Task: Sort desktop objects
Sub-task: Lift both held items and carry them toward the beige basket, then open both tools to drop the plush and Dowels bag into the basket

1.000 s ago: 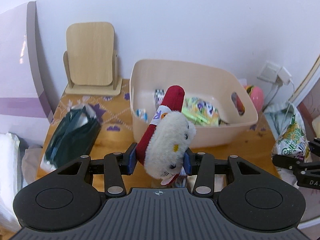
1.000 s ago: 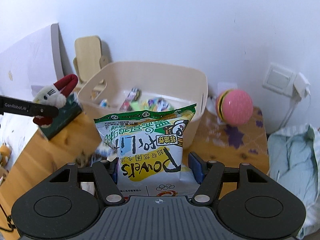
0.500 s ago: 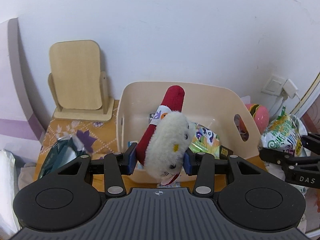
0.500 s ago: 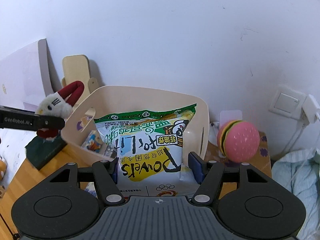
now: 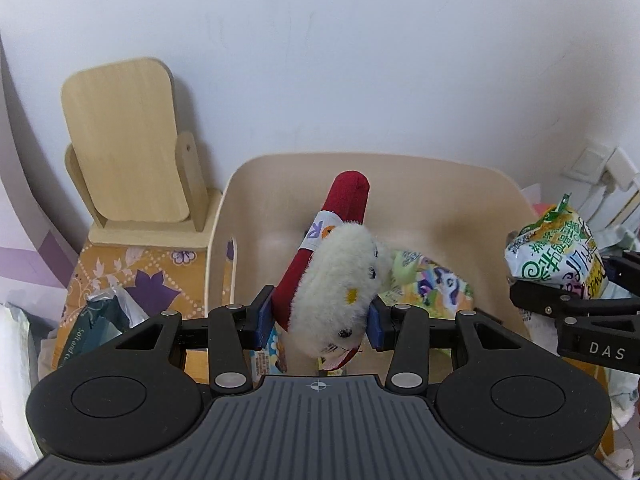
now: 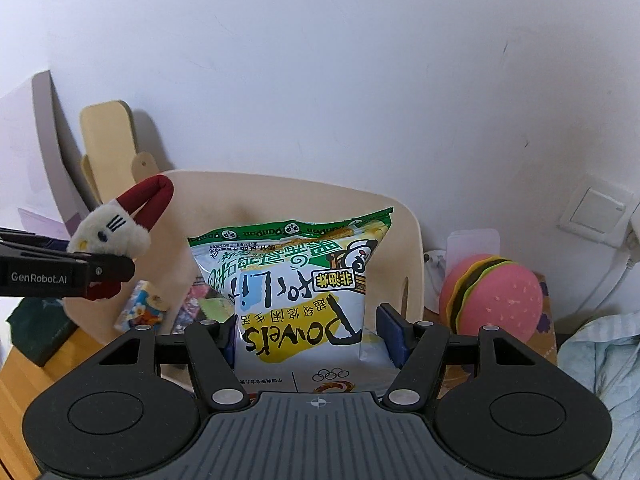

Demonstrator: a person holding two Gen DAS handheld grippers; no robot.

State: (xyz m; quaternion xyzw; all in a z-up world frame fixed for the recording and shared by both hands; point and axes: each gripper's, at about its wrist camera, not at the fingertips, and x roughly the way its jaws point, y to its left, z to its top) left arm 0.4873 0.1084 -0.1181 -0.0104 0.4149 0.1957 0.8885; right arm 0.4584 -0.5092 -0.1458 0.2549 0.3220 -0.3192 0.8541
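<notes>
My left gripper (image 5: 318, 322) is shut on a white and red plush toy (image 5: 340, 284) and holds it over the near left part of the cream basket (image 5: 516, 200). The plush (image 6: 116, 226) also shows in the right wrist view. My right gripper (image 6: 310, 338) is shut on a green, white and yellow snack bag (image 6: 304, 280) and holds it above the basket (image 6: 412, 248), toward its right side. The bag (image 5: 556, 252) shows at the right of the left wrist view. Several small snack packets (image 5: 432, 284) lie in the basket.
A wooden mirror stand (image 5: 128, 152) stands against the wall left of the basket. A dark green tissue pack (image 5: 96, 324) lies on the patterned wooden table (image 5: 132, 276). A pink burger toy (image 6: 494, 294) sits right of the basket, below a wall socket (image 6: 596, 210). Cloth (image 6: 604, 364) lies far right.
Both grippers have risen and moved forward with their loads, from in front of the basket to above it. The plush and the bag stay held.
</notes>
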